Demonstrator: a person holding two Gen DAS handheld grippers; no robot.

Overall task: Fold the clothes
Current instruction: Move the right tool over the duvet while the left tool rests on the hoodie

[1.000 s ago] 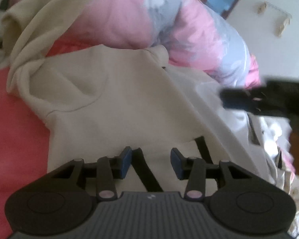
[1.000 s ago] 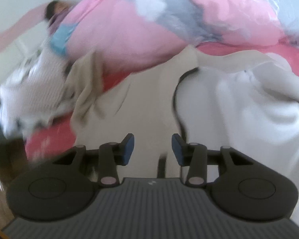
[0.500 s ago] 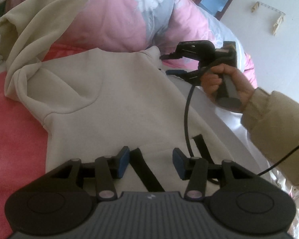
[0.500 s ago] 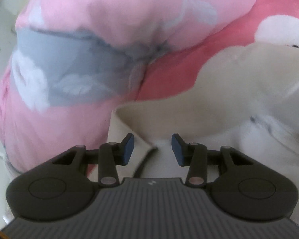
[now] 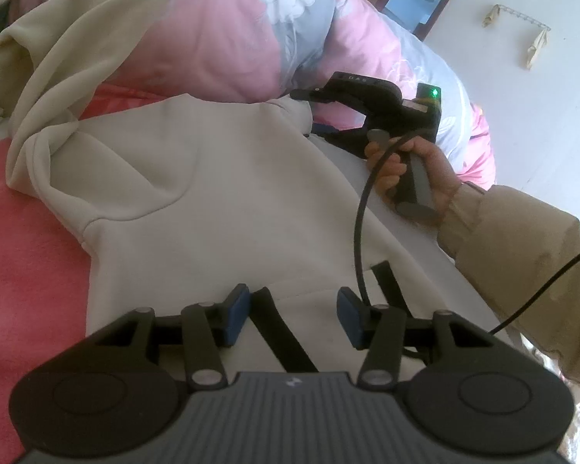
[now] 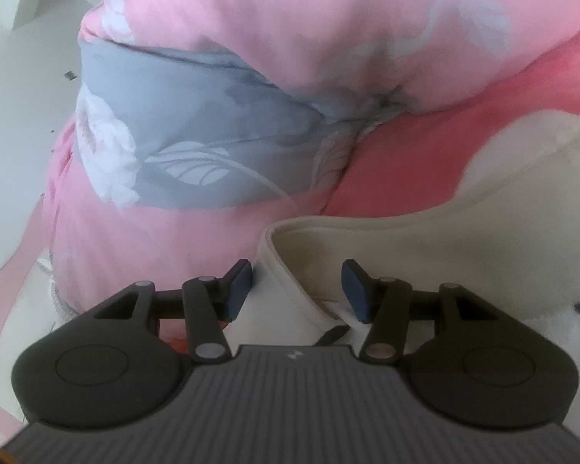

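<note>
A cream hoodie [image 5: 197,208] lies spread flat on a bed with a coral-pink sheet [image 5: 23,270], filling the middle of the left wrist view. Its fabric is thick and smooth, with a curved seam running from about 9 o'clock toward the centre. One sleeve [image 5: 58,69] trails off toward 10 o'clock, bunched and draped up against a pink and grey floral duvet [image 5: 232,27] that banks along the top of the view. Two black straps [image 5: 278,332] lie on the garment at 6 o'clock, one just between the left claw's fingers and the other a little toward 4 o'clock.

The left claw [image 5: 293,315] hangs low over the near hem of the hoodie, its blue-padded fingers spread apart with nothing between them but cloth below.

At 2 o'clock in that view, the person's right hand [image 5: 417,166], in a tan sleeve [image 5: 522,255], grips the handle of the right claw [image 6: 297,288], which reaches to the far upper corner of the hoodie next to the duvet. A black cable [image 5: 361,224] loops down from it across the garment.

In the right wrist view its fingers are spread wide, straddling a folded cream edge of the hoodie [image 6: 290,266] that runs between them; the pads are not pressed on it. The duvet [image 6: 212,116] fills the upper part, from 9 to 1 o'clock.
</note>
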